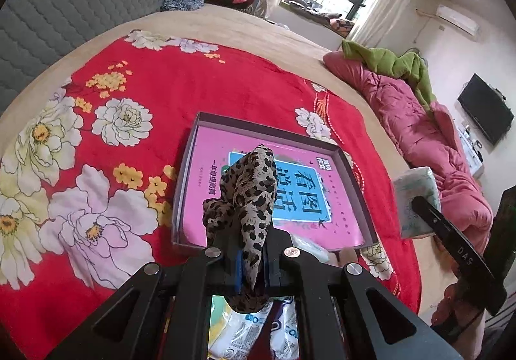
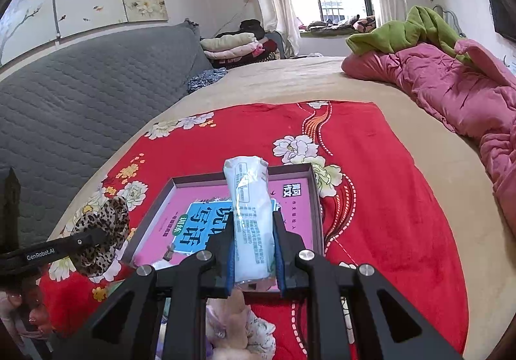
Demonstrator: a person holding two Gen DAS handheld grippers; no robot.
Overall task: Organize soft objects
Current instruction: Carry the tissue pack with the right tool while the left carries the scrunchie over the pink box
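Note:
My left gripper (image 1: 251, 250) is shut on a leopard-print scrunchie (image 1: 250, 195) and holds it above the near edge of a shallow box (image 1: 188, 163) with a pink printed bottom. My right gripper (image 2: 254, 250) is shut on a white tissue pack (image 2: 250, 215) and holds it over the same box (image 2: 314, 199). The tissue pack also shows in the left wrist view (image 1: 416, 199), to the right of the box. The scrunchie shows in the right wrist view (image 2: 103, 231), left of the box.
The box lies on a red floral blanket (image 1: 161, 76) on a beige bed. White packets (image 1: 232, 334) lie under the left gripper; soft pale items (image 2: 238, 327) lie under the right one. A pink quilt (image 2: 451, 92) with a green cloth is at the right; a grey headboard (image 2: 80, 95) is at the left.

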